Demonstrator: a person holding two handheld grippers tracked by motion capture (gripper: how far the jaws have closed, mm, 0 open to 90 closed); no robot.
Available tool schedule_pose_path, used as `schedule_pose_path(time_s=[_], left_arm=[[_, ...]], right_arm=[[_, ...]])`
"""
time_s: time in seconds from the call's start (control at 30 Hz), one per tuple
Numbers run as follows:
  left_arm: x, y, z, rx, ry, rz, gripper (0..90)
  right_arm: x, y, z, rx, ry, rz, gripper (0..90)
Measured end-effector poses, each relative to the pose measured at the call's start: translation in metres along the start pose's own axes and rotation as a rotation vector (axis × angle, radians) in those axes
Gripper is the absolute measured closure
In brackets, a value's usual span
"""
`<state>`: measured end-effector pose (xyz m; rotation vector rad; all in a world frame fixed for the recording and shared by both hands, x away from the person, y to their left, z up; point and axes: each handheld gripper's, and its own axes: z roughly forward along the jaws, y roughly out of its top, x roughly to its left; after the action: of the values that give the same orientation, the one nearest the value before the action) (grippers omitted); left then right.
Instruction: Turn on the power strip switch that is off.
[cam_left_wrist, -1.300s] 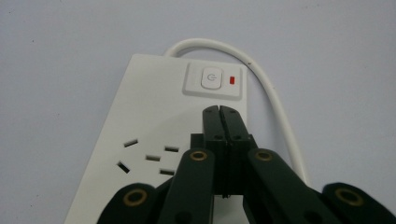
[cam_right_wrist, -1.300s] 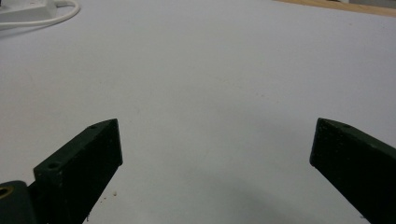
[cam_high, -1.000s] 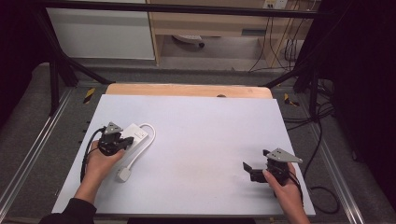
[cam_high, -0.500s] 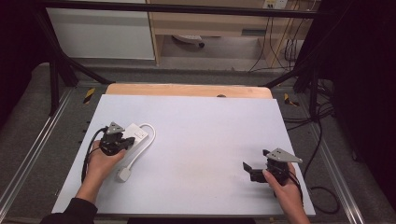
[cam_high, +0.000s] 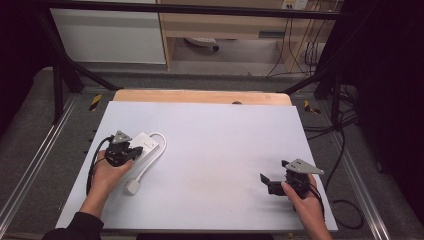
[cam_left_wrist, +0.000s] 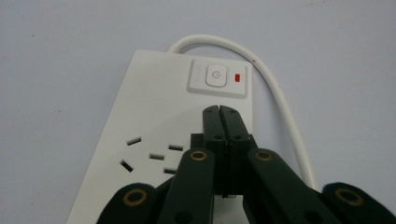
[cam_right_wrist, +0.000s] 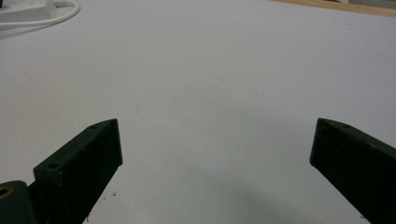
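Note:
A white power strip (cam_high: 146, 145) lies at the left of the white table, its white cable (cam_high: 150, 161) looping round to a white plug (cam_high: 133, 187). In the left gripper view the power strip (cam_left_wrist: 154, 121) shows a power button (cam_left_wrist: 216, 76) with a red light (cam_left_wrist: 238, 78) beside it. My left gripper (cam_left_wrist: 219, 112) is shut, empty, with its tips over the strip just short of the button. Over in the high view the left gripper (cam_high: 131, 152) sits above the strip's near end. My right gripper (cam_high: 266, 181) rests open at the right front, nothing between its jaws (cam_right_wrist: 215, 144).
A wooden strip (cam_high: 200, 96) runs along the table's far edge. Metal frame rails (cam_high: 30, 165) flank the table, and cables (cam_high: 345, 150) hang off to the right. The white table top (cam_high: 220, 145) lies bare between the two grippers.

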<state>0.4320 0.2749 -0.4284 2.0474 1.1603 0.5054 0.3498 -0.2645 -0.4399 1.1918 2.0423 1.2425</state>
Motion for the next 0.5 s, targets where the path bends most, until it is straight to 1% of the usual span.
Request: schedule_pose_path(time_s=[0.1,0.5], left_arm=[[0.0000,0.0001,0.0000,0.000,0.002,0.007,90.0],[-0.0006,0.0003,0.0005,-0.004,0.004,0.011,90.0]], right_arm=[[0.0002,0.0000,0.0000,0.000,0.000,-0.001,2.8],[0.0002,0.0000,0.0004,0.001,0.001,-0.001,2.8]])
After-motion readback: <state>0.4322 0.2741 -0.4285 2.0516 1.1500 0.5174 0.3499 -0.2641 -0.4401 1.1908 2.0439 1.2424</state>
